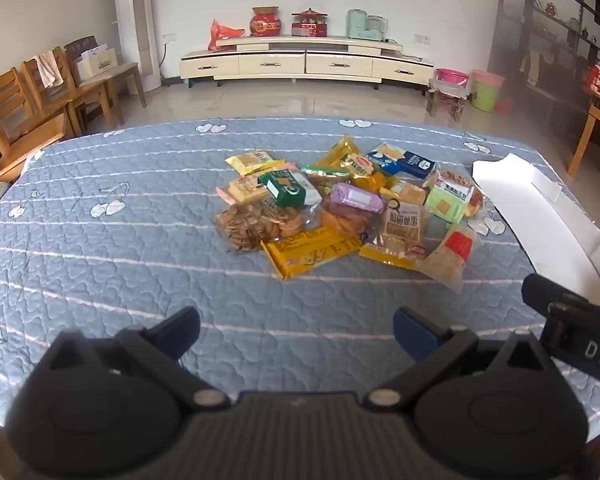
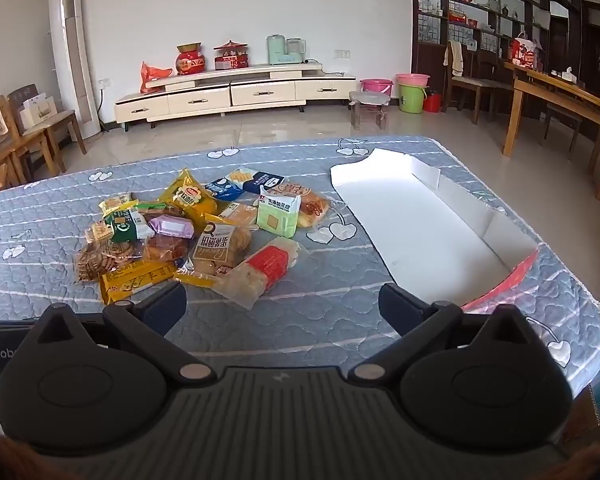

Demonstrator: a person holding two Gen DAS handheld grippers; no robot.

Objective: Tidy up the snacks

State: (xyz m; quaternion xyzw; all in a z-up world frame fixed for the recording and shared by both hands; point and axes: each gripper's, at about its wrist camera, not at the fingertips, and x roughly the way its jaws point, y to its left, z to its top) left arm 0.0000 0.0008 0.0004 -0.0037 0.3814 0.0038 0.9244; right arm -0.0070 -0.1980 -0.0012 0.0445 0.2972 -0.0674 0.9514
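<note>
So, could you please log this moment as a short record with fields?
surface: blue quilted cover
snacks: mixed packets in one loose pile on the cover
container: white open box, empty, to the right of the pile
left gripper: jaws open, holding nothing, short of the pile
right gripper: jaws open, holding nothing
progress: no snack in the box yet

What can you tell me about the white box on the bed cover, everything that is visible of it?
The white box is a long, shallow open tray that looks like thin cardboard. It has low folded walls on its far long side and its near end, where the outside shows red. It lies flat on the blue quilted cover, to the right of the snack pile and apart from it. Nothing is seen inside it. Neither gripper touches it.
</note>
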